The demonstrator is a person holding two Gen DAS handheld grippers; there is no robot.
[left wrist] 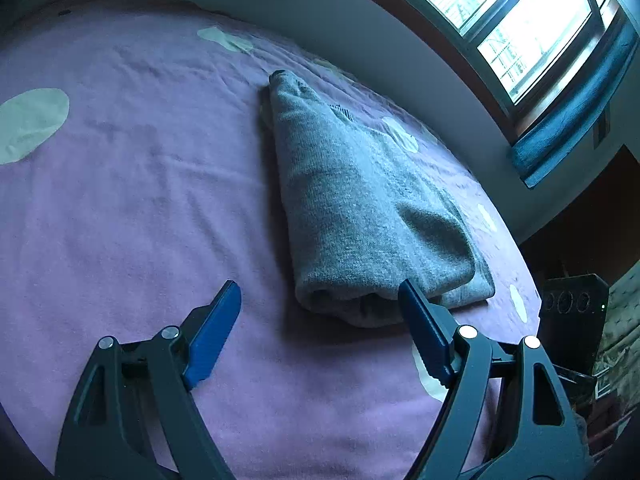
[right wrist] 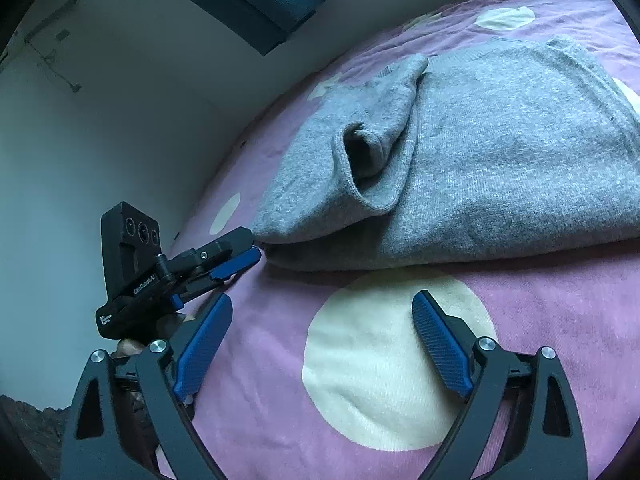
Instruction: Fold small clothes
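Observation:
A grey knitted sweater [left wrist: 360, 208] lies folded into a long bundle on the purple bedspread [left wrist: 140, 200]. My left gripper [left wrist: 320, 292] is open, its right finger just touching the near end of the bundle. In the right wrist view the sweater [right wrist: 500, 152] lies ahead with a sleeve cuff [right wrist: 372, 160] folded on top. My right gripper [right wrist: 322, 304] is open and empty above a cream dot, just short of the sweater's edge. The left gripper [right wrist: 244, 254] shows at the sweater's left corner in that view.
The bedspread [right wrist: 560, 320] is purple with large cream dots [right wrist: 384, 360]. A white wall [left wrist: 360, 32] runs along the bed's far side, with a bright window [left wrist: 520, 20] and a blue curtain [left wrist: 580, 120] above it.

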